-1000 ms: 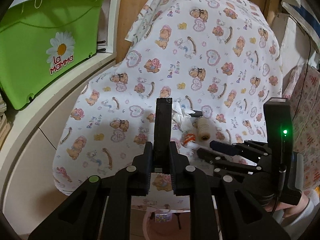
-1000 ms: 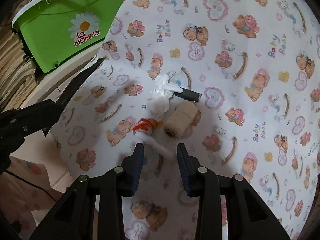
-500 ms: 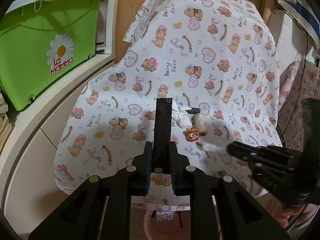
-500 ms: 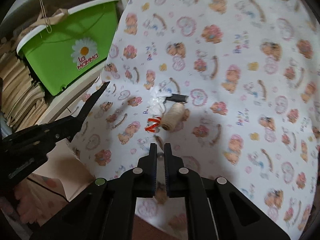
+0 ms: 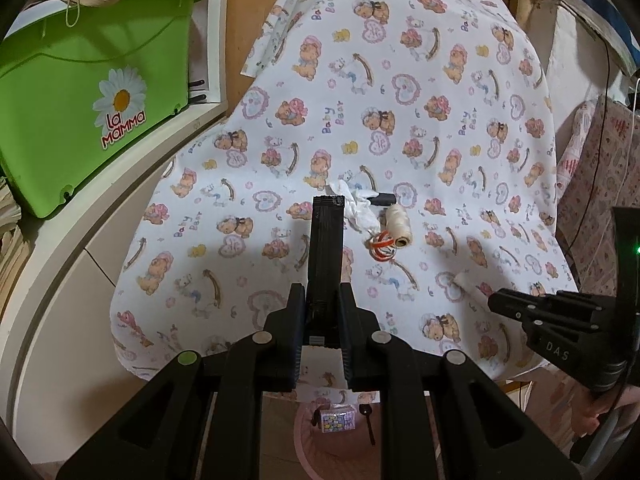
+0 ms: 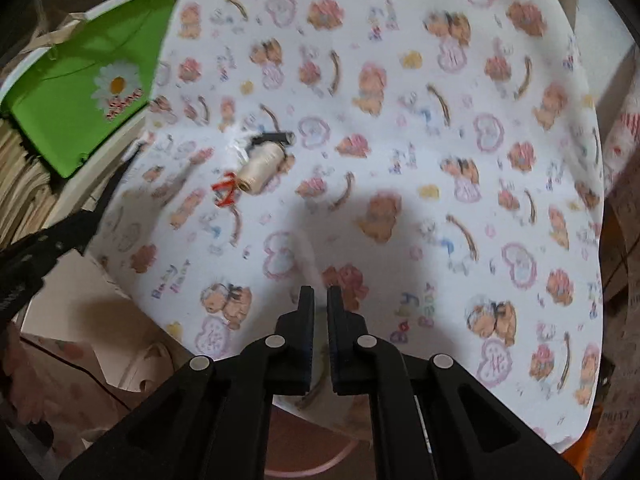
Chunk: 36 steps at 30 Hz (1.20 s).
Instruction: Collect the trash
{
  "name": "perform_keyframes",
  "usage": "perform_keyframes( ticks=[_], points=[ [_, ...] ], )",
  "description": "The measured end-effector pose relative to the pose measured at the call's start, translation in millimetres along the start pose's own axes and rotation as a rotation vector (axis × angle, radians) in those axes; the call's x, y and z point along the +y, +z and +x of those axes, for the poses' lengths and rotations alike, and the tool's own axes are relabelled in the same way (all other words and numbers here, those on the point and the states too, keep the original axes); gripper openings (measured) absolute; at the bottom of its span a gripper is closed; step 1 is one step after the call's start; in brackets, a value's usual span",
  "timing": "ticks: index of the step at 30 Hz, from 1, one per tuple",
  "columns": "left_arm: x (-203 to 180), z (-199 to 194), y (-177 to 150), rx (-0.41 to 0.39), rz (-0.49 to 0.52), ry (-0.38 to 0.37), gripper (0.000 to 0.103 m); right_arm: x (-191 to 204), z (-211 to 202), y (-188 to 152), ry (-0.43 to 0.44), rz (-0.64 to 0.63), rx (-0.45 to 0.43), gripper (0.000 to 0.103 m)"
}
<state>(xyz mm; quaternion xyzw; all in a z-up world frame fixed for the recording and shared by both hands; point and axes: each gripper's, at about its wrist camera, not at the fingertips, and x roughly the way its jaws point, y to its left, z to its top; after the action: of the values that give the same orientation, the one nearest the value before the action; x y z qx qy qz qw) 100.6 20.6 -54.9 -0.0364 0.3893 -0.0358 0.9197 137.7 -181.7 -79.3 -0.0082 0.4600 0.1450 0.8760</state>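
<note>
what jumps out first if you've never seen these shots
The teddy-bear print cloth fills both views, with a bright green tub on the shelf at its left. Mid-cloth lies a small heap: crumpled tissue, cream thread spool, orange scrap. The left gripper clamps a black strip.

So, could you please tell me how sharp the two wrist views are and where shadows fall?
Left wrist view: sharp, the thread spool and green bin crisp, edges bowed by the fisheye. Right wrist view: motion-blurred, the bear prints smeared, with a broad soft shadow on the tablecloth ahead of the right gripper.
</note>
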Motion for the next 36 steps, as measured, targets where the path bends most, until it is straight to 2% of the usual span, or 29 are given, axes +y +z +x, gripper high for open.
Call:
perform_keyframes(
  ticks=[1, 3, 4, 9, 10, 12, 16, 23, 27, 32, 36],
  points=[
    [-0.5, 0.1, -0.1, 0.0, 0.002, 0.001, 0.015, 0.5, 1.1, 0.0, 0.0, -0.01, 0.005, 0.012],
    [-1.5, 0.3, -0.2, 0.0, 0.006, 0.001, 0.015, 1.9, 4.3, -1.0, -0.025, -0.03, 0.006, 0.036],
    [-1.7, 0.4, -0.2, -0.001, 0.005, 0.001, 0.015, 3.5, 6.1, -1.3, -0.041, -0.04, -0.006, 0.037],
    [-2.9, 1.2, -0.1, -0.002, 0.012, 0.001, 0.015, 19.7, 17.7, 3.5, -0.04, -0.124, -0.009, 0.036],
    [-3.0, 1.2, 0.1, -0.002, 0.011, 0.0, 0.015, 23.4, 20.9, 4.0, -0.049, -0.142, 0.003, 0.034],
    [-3.1, 1.1, 0.5, -0.003, 0.007, -0.004, 0.015, 30.0, 21.4, 3.7, -0.07, -0.168, -0.01, 0.023],
    [-3.1, 0.7, 0.5, -0.007, 0.014, -0.003, 0.015, 30.9, 24.0, 5.9, -0.069, -0.132, -0.004, 0.012],
    [-2.7, -11.5, -4.4, -0.003, 0.002, -0.023, 0.015, 31.7, 7.5, 6.2, -0.064, -0.074, -0.05, 0.01],
    [-7.3, -28.6, -12.2, -0.017, 0.036, -0.025, 0.015, 33.9, -23.1, -0.2, -0.023, -0.051, -0.096, 0.01],
    [-12.9, -54.8, -16.6, -0.044, 0.048, -0.076, 0.015, 35.1, -65.0, -14.4, 0.026, -0.029, -0.168, 0.01],
    [-22.1, -67.4, -25.5, -0.041, 0.069, -0.092, 0.015, 32.6, -85.1, -33.5, 0.077, 0.011, -0.177, 0.01]
  ],
)
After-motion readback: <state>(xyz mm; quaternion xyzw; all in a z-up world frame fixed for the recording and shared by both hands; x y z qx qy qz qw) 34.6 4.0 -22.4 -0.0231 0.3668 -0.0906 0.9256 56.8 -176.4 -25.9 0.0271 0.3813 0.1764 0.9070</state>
